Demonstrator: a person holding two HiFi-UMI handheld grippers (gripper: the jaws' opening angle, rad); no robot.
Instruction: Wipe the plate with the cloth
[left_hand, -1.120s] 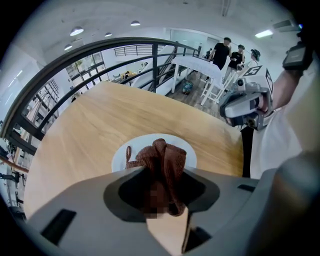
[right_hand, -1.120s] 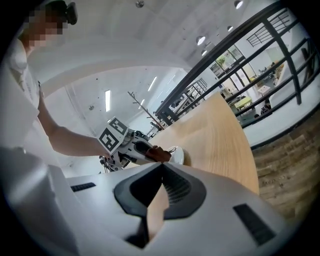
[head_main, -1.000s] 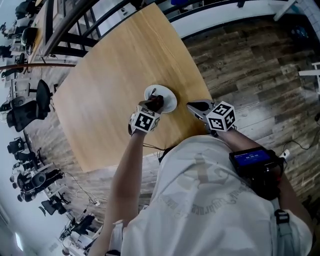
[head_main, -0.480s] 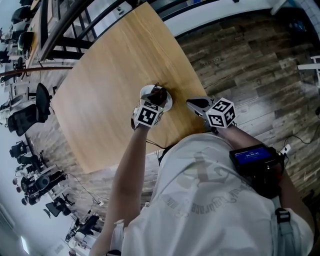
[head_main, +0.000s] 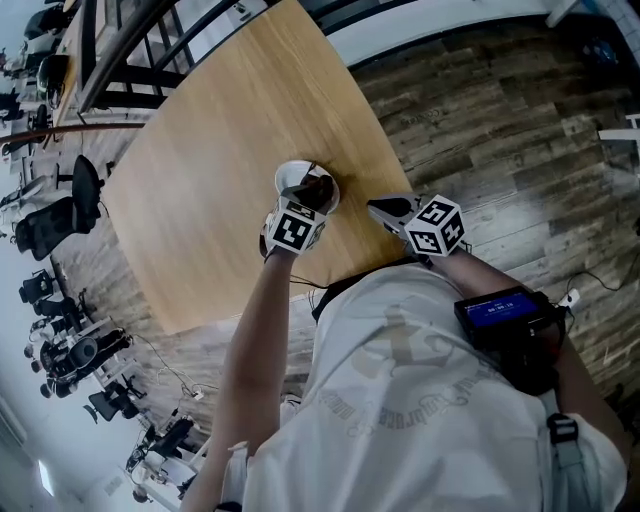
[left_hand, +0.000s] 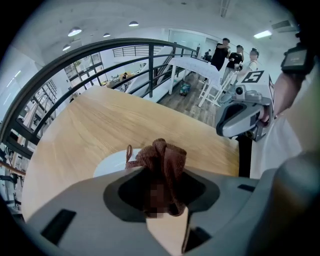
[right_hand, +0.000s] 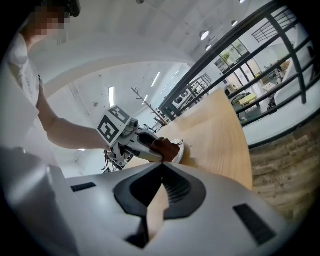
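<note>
Left gripper (head_main: 313, 196): I have it clamped on the bunched brown cloth (left_hand: 161, 159) | cloth: pressed on the small round white plate (head_main: 291, 178), near the light wooden table's (head_main: 215, 130) edge | right gripper (head_main: 382, 209): jaws together, empty, near the plate.

Wooden table (head_main: 220, 150) spreads under the left gripper (head_main: 314, 192). Black railing (left_hand: 150, 65) curves beyond it, plank floor (head_main: 500, 120) to its right, office chairs (head_main: 45, 228) far left, ceiling lights (left_hand: 75, 32) glowing overhead.
</note>
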